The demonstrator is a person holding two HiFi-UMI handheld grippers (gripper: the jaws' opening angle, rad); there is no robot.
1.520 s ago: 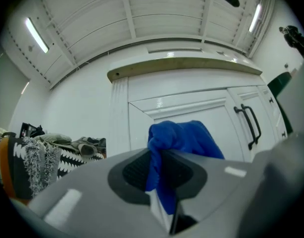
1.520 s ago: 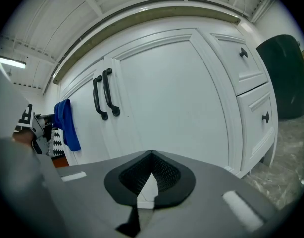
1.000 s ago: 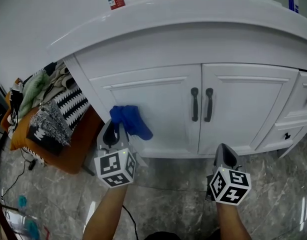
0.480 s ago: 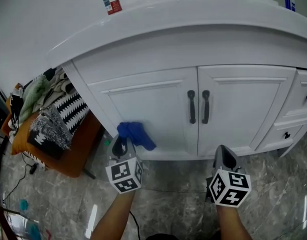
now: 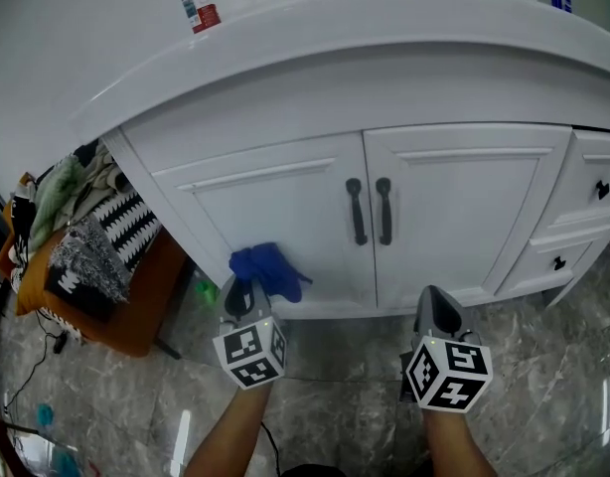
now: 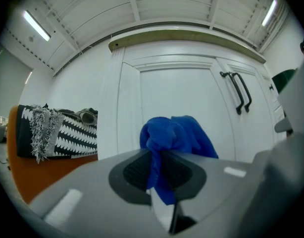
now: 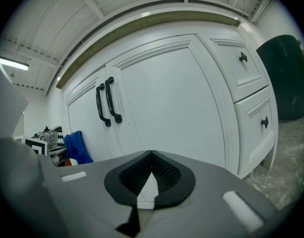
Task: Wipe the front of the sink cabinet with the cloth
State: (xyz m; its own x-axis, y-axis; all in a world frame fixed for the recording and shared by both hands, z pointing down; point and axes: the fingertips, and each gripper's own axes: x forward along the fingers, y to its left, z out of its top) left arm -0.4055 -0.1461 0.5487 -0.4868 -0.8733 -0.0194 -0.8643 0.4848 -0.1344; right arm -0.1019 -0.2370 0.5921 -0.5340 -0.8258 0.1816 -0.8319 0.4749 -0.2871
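Observation:
The white sink cabinet [image 5: 285, 217] has two doors with black handles [image 5: 370, 210] in the middle. A blue cloth [image 5: 263, 269] is bunched against the lower left corner of the left door. My left gripper [image 5: 239, 291] is shut on the blue cloth [image 6: 174, 138], whose folds poke out past the jaws toward the left door [image 6: 181, 98]. My right gripper [image 5: 440, 316] hangs low before the right door, shut with nothing in it. In the right gripper view my right gripper [image 7: 151, 175] points at the right door [image 7: 167, 108], and the cloth [image 7: 76, 147] shows far left.
An orange piece of furniture [image 5: 136, 301] piled with patterned textiles [image 5: 86, 227] stands left of the cabinet. A bottle [image 5: 196, 3] stands on the white countertop [image 5: 384, 28]. Drawers with black knobs [image 5: 583, 217] lie at the right. The floor is grey marble tile [image 5: 335, 405].
My left gripper has carried the cloth down the left door, from mid height to its lower corner. The right gripper has kept its place.

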